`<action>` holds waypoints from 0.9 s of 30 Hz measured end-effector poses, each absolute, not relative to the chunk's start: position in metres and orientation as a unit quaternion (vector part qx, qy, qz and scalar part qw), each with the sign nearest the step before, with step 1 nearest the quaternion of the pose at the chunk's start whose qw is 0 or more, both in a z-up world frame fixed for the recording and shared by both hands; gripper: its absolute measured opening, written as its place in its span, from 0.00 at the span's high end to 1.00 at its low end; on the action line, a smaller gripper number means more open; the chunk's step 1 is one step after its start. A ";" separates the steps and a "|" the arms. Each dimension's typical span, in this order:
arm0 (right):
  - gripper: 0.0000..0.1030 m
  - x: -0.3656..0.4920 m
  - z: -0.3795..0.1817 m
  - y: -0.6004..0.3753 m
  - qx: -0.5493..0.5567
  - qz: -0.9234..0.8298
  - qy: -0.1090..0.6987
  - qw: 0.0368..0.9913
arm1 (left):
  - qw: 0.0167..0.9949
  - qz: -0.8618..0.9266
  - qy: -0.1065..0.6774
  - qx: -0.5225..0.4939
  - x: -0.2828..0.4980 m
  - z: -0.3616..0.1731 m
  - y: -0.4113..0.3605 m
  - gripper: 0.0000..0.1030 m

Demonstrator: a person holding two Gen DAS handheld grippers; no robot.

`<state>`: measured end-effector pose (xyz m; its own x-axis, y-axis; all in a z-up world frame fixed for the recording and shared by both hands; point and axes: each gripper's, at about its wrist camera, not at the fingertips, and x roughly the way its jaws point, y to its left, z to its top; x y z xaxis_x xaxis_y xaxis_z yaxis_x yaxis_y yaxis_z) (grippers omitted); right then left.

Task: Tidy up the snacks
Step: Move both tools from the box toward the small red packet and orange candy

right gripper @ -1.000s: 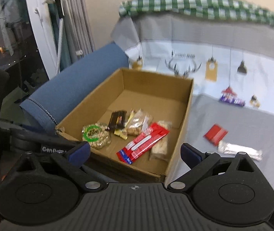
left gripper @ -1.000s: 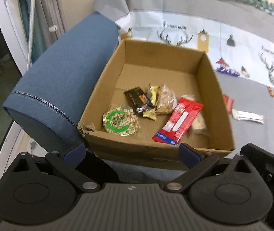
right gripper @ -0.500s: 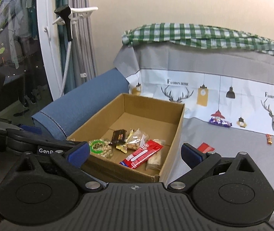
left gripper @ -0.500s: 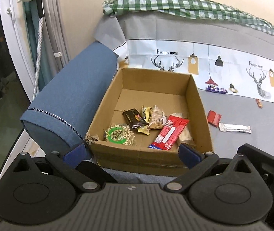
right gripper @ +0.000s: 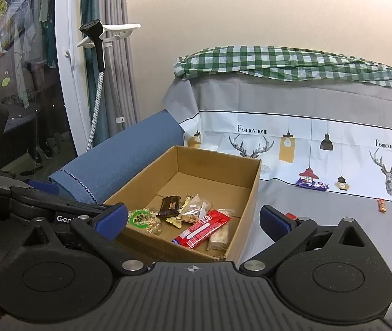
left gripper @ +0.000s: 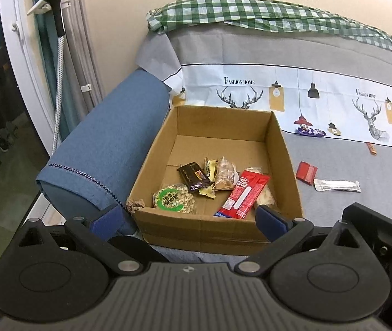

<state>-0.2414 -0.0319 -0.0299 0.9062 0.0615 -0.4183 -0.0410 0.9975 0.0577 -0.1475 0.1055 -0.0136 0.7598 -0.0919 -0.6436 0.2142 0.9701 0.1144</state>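
The cardboard box sits on the grey couch cover, snug against the blue armrest, and it holds most of the snacks: a round green-label nut cake, a dark brown bar, a small yellow candy, a clear bag of nuts, a long red packet and a pale wafer pack half tucked under it.

Only the left wrist view shows the loose stuff properly: a red square packet and a silver sachet lie on the cover well off to the right of its fingers. The right view hides those behind its right finger, but both views catch the purple wrapper and a tiny orange candy farther back.

The left gripper is spread wide, nothing between its fingers, with the box's near wall straight ahead between them. The right gripper is likewise released and empty, box just ahead and slightly left.

Compared with a second ago, both grippers have pulled back and up, so the box looks smaller and more of the wall and checked cloth shows. Box contents haven't shifted.
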 end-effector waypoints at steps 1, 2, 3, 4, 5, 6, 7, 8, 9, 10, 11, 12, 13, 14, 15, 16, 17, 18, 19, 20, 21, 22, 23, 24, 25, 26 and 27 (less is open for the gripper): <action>0.02 -0.241 -0.030 -0.032 0.024 0.026 0.215 0.976 | 0.934 -0.082 0.337 0.091 -0.147 -0.014 0.105 0.00; 0.02 -0.241 -0.030 -0.032 0.025 0.026 0.216 0.976 | 0.933 -0.081 0.337 0.092 -0.147 -0.014 0.105 0.00; 0.02 -0.241 -0.030 -0.032 0.026 0.026 0.216 0.976 | 0.933 -0.081 0.338 0.093 -0.147 -0.014 0.105 0.00; 0.02 -0.241 -0.030 -0.032 0.026 0.026 0.216 0.976 | 0.933 -0.080 0.338 0.094 -0.146 -0.015 0.104 0.00; 0.02 -0.241 -0.031 -0.031 0.027 0.026 0.216 0.976 | 0.933 -0.080 0.338 0.096 -0.146 -0.015 0.104 0.00; 0.02 -0.240 -0.031 -0.031 0.027 0.026 0.217 0.976 | 0.933 -0.080 0.338 0.097 -0.145 -0.015 0.103 0.00; 0.02 -0.240 -0.032 -0.031 0.028 0.027 0.217 0.975 | 0.932 -0.081 0.339 0.098 -0.145 -0.016 0.103 0.00; 0.01 -0.240 -0.032 -0.032 0.029 0.027 0.218 0.975 | 0.932 -0.081 0.340 0.098 -0.145 -0.017 0.103 0.00; 0.01 -0.239 -0.033 -0.032 0.031 0.027 0.219 0.975 | 0.931 -0.082 0.342 0.098 -0.144 -0.017 0.103 0.00; 0.01 -0.239 -0.034 -0.033 0.032 0.027 0.219 0.975 | 0.930 -0.082 0.344 0.098 -0.144 -0.018 0.102 0.00; 0.01 -0.239 -0.034 -0.034 0.034 0.027 0.220 0.975 | 0.929 -0.081 0.346 0.100 -0.143 -0.018 0.101 0.00; 0.01 -0.239 -0.035 -0.035 0.036 0.028 0.220 0.974 | 0.928 -0.080 0.348 0.102 -0.143 -0.019 0.101 0.00; 0.01 -0.238 -0.036 -0.036 0.037 0.028 0.221 0.974 | 0.928 -0.080 0.350 0.103 -0.143 -0.020 0.100 0.00; 0.01 -0.238 -0.037 -0.036 0.038 0.028 0.222 0.974 | 0.927 -0.080 0.351 0.105 -0.142 -0.021 0.099 0.00; 0.01 -0.237 -0.037 -0.037 0.039 0.028 0.222 0.974 | 0.926 -0.079 0.352 0.108 -0.141 -0.021 0.098 0.00; 0.01 -0.237 -0.039 -0.038 0.041 0.028 0.223 0.973 | 0.926 -0.078 0.353 0.113 -0.141 -0.022 0.096 0.00; 0.01 -0.236 -0.040 -0.040 0.044 0.029 0.224 0.973 | 0.925 -0.077 0.353 0.118 -0.141 -0.023 0.094 0.00; 0.01 -0.236 -0.041 -0.041 0.046 0.029 0.225 0.973 | 0.924 -0.077 0.353 0.122 -0.141 -0.024 0.092 0.00; 0.01 -0.235 -0.042 -0.042 0.048 0.028 0.226 0.972 | 0.924 -0.077 0.354 0.126 -0.140 -0.025 0.089 0.00; 0.01 -0.234 -0.044 -0.044 0.051 0.028 0.227 0.972 | 0.923 -0.077 0.354 0.129 -0.139 -0.026 0.087 0.00; 0.01 -0.234 -0.045 -0.046 0.053 0.027 0.228 0.972 | 0.922 -0.078 0.354 0.133 -0.137 -0.027 0.084 0.00; 0.01 -0.233 -0.046 -0.048 0.057 0.026 0.229 0.971 | 0.921 -0.080 0.355 0.137 -0.136 -0.028 0.081 0.00; 0.01 -0.232 -0.048 -0.050 0.060 0.025 0.230 0.971 | 0.920 -0.082 0.357 0.142 -0.134 -0.029 0.077 0.00; 0.01 -0.231 -0.049 -0.053 0.064 0.023 0.231 0.971 | 0.918 -0.084 0.358 0.147 -0.132 -0.030 0.074 0.00; 0.01 -0.231 -0.051 -0.057 0.067 0.021 0.232 0.970 | 0.917 -0.087 0.359 0.152 -0.131 -0.031 0.070 0.00; 0.01 -0.230 -0.052 -0.060 0.071 0.019 0.232 0.970 | 0.915 -0.091 0.361 0.157 -0.128 -0.032 0.065 0.00; 0.01 -0.230 -0.054 -0.063 0.074 0.017 0.232 0.970 | 0.912 -0.097 0.365 0.161 -0.126 -0.033 0.060 0.00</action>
<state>-0.2296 -0.0632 -0.0539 0.8917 0.0667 -0.4476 0.0024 0.9884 0.1521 -0.1257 0.0599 -0.0332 0.7153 -0.0603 -0.6962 0.2944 0.9295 0.2220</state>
